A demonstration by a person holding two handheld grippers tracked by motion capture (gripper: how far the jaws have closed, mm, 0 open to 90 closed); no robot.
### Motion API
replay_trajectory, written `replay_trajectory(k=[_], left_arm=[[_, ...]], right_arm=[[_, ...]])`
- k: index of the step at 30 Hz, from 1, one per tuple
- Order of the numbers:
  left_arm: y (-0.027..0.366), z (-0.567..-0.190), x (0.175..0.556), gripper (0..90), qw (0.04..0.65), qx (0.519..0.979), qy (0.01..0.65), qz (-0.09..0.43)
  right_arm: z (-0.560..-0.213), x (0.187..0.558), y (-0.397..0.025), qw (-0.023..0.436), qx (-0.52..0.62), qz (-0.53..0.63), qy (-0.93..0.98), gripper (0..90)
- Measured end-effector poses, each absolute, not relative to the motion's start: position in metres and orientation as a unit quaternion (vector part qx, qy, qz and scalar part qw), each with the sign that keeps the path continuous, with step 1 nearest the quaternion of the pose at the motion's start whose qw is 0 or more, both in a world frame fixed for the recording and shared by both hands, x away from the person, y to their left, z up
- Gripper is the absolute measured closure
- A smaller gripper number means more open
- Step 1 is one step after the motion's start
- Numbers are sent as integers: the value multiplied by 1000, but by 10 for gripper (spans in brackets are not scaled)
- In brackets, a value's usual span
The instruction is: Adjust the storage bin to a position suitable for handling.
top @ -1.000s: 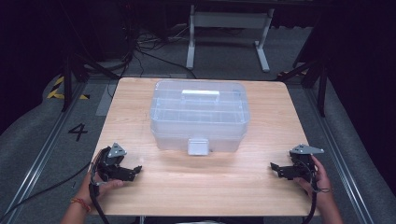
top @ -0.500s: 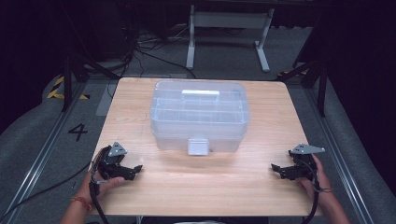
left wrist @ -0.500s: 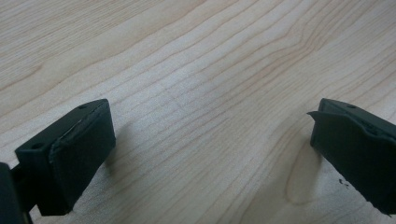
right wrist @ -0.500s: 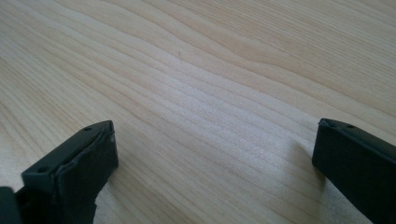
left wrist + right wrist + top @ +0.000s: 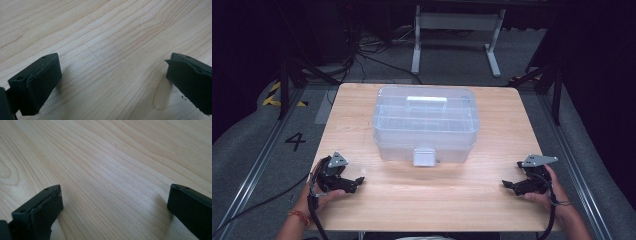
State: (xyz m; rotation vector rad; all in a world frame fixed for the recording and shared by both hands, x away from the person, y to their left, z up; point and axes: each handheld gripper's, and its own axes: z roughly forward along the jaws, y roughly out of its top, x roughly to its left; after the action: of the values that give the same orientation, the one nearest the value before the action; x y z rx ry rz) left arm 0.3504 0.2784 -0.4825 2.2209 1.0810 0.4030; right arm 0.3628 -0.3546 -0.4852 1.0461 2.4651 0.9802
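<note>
A clear plastic storage box (image 5: 425, 124) with a lid, a white handle (image 5: 426, 99) and a white front latch (image 5: 423, 156) stands in the middle of the wooden table (image 5: 427, 200). My left gripper (image 5: 354, 183) rests on the table at the front left, held by a hand, jaws wide apart with bare wood between them (image 5: 112, 75). At the front right my right gripper (image 5: 508, 185) lies on the table in the other hand, also open over bare wood (image 5: 115, 200). Both point inward and lie well apart from the box.
The table's front half between the two grippers is bare wood. Beyond the table lie grey floor, cables (image 5: 362, 50), a white metal stand (image 5: 457, 30) and floor rails (image 5: 257, 165) on the left with a painted number.
</note>
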Motion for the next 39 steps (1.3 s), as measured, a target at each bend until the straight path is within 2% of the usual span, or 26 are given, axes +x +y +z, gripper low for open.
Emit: replay_trajectory(k=[3,4,5,6,8,18,39], left_arm=[[278,-482,351,4,314,843,410,153],[278,-483,350,4,315,842,410,152],[278,-483,350,4,315,842,410,152],[278,-482,351,4,314,843,409,153],[278,-483,351,4,315,842,410,153],[279,-483,351,4,315,844,405,155],[279,-483,352,4,315,845,404,150]], right_arm=[[-485,363,-354,145,364,337,856,17],[-483,362,-354,144,357,345,856,133],[-483,362,-354,144,357,345,856,133],[-482,362,-354,145,354,352,854,198],[-481,363,-353,146,352,351,855,155],[-464,367,-354,145,350,364,851,172],[-390,393,-332,197,327,424,822,258]])
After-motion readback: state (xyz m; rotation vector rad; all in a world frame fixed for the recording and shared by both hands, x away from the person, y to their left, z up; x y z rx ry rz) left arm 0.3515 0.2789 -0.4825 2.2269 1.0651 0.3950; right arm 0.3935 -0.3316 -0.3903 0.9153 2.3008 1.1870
